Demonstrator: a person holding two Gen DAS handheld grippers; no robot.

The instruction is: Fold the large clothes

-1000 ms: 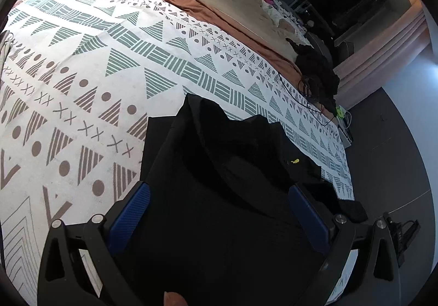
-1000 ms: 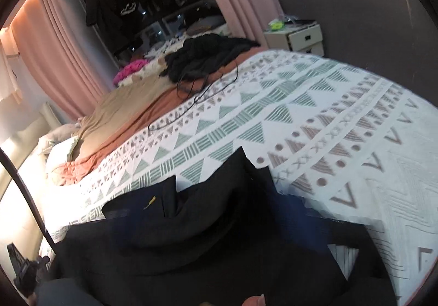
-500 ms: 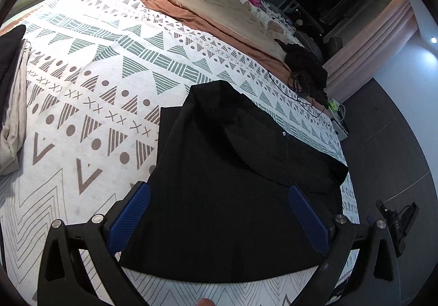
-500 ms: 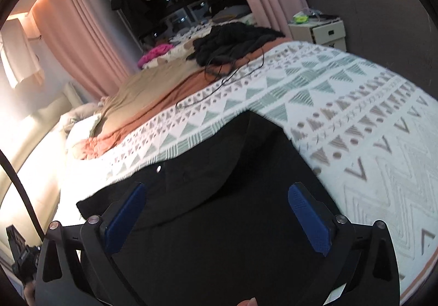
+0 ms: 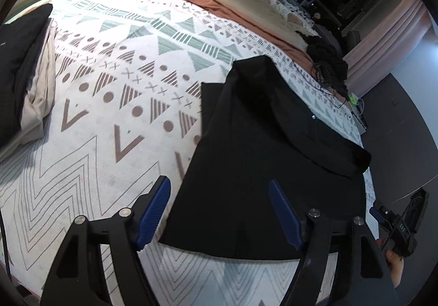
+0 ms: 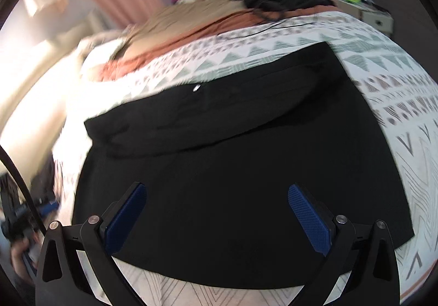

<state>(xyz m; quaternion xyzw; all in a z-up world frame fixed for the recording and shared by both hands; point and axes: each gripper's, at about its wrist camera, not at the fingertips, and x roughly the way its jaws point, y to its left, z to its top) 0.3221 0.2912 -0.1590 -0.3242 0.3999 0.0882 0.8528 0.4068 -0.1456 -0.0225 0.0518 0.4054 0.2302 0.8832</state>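
Note:
A black garment [image 5: 262, 169] lies folded flat on the patterned bedspread [image 5: 115, 92], its top part doubled down over the lower part. In the right wrist view the same garment [image 6: 241, 169] fills the middle, with a small white tag [image 6: 196, 88] on the folded flap. My left gripper [image 5: 219, 210] hovers over the garment's near left corner; its jaws are closing, with nothing pressed between the blue pads. My right gripper [image 6: 216, 215] stands open above the garment's near edge, not touching the cloth. At the right edge of the left wrist view, the other gripper [image 5: 397, 224] shows in a hand.
A stack of folded clothes [image 5: 24, 68], black over beige, sits on the bed's left side. Orange and tan blankets [image 5: 246, 2] and a dark clothes heap [image 5: 328, 59] with a cable lie further back. A nightstand [image 6: 375, 17] stands beyond the bed; dark floor [image 5: 405, 125] lies right.
Both grippers have drawn back from the black garment, which now lies flat and folded on the bed instead of bunched under them. The left jaws have narrowed.

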